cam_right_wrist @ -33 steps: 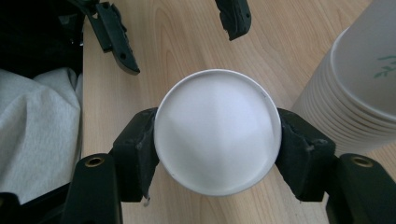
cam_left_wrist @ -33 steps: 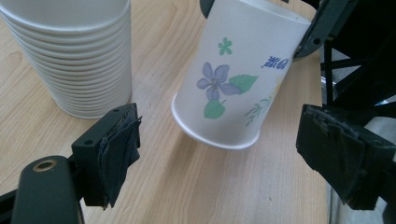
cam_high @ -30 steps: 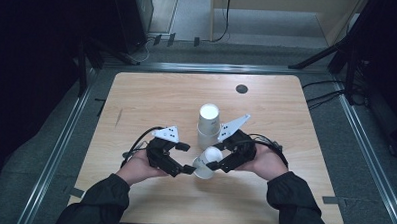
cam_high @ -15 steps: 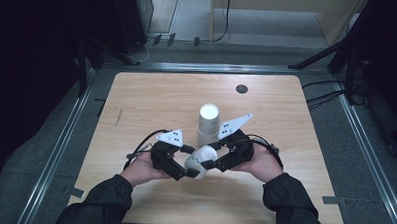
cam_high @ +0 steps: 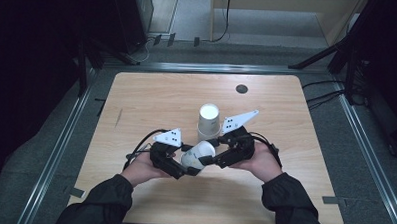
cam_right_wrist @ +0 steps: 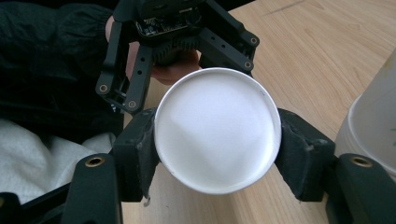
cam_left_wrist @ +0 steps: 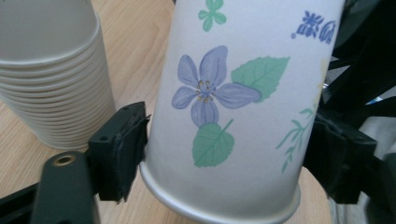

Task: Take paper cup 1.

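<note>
Holding one cup point(cam_high: 197, 154) between them, both grippers meet above the table point(cam_high: 293, 195), just in front of the stack point(cam_high: 208, 122). I judge the double grip serves to pass the cup from one hand to the other. The left gripper point(cam_left_wrist: 224, 154) has its jaws clamped on the flowered wall near the rim. The right gripper point(cam_right_wrist: 217, 154) has its jaws closed on the base end, the white bottom facing its camera.

The stack of cups point(cam_left_wrist: 51, 74) runs off the left gripper view's top and left edges. The flowered cup point(cam_left_wrist: 233, 107) hides the right tool point(cam_left_wrist: 348, 116) behind it, and its blue print at top right is too blurred to read.
</note>
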`<state>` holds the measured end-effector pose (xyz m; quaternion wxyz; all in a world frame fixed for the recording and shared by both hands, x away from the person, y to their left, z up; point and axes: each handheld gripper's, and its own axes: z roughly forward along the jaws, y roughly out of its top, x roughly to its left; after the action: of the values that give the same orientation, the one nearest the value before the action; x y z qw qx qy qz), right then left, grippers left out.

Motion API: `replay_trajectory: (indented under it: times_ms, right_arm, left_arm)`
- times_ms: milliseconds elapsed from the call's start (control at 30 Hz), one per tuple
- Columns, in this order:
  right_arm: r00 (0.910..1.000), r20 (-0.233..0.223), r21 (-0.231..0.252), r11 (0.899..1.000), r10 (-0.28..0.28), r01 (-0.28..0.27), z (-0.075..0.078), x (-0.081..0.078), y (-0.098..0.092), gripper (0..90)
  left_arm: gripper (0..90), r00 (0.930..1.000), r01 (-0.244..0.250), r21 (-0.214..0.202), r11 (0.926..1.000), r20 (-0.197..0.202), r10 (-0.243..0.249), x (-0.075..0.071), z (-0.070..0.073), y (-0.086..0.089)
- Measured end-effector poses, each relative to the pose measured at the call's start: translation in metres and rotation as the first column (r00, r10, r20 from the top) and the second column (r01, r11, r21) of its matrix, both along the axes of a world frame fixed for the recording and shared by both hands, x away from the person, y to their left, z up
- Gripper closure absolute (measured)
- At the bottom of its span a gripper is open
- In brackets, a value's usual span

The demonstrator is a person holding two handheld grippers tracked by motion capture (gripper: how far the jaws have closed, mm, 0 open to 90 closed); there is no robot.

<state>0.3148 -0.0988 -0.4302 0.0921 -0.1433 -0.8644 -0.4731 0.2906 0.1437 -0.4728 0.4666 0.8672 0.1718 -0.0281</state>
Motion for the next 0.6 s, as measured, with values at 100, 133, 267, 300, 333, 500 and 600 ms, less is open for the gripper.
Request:
replay_trajectory:
  times_ms: [100,133,267,300,333,500,600]
  right_arm:
    - [1.0000,-0.007,0.008,1.000,0.001,0.000,0.0005,-0.0002,-0.0002,35.9]
    - [1.0000,-0.005,0.009,1.000,0.003,-0.003,0.0004,-0.0003,-0.0002,35.9]
    - [0.9999,-0.009,0.002,1.000,0.009,-0.009,0.0002,-0.0010,0.0003,35.8]
    - [0.9999,-0.004,-0.002,1.000,0.011,-0.012,0.0001,-0.0013,0.0005,35.8]
    - [0.9999,-0.001,-0.005,1.000,0.012,-0.012,-0.0001,-0.0016,0.0008,35.7]
    - [0.9998,-0.010,-0.008,1.000,0.018,-0.018,-0.0011,-0.0011,0.0005,30.5]
    - [0.9999,0.012,-0.019,1.000,0.011,-0.011,-0.0005,-0.0020,-0.0009,26.4]
  left_arm:
    - [22.8,0.9998,0.007,0.001,1.0000,0.017,-0.007,-0.0014,0.0011,0.0005]
    - [23.6,0.9997,0.011,-0.002,0.9999,0.023,-0.011,-0.0019,0.0013,0.0004]
    - [28.5,0.9989,0.026,0.007,0.9996,0.038,-0.026,-0.0048,0.0018,-0.0008]
    - [28.9,0.9987,0.027,0.011,0.9996,0.043,-0.028,-0.0051,0.0017,-0.0011]
    - [29.4,0.9985,0.031,0.015,0.9994,0.045,-0.031,-0.0052,0.0016,-0.0012]
    - [30.1,0.9988,0.037,0.030,0.9989,0.031,-0.038,-0.0036,0.0033,0.0005]
    - [30.1,0.9994,0.028,0.038,0.9989,0.018,-0.029,-0.0009,0.0047,0.0051]
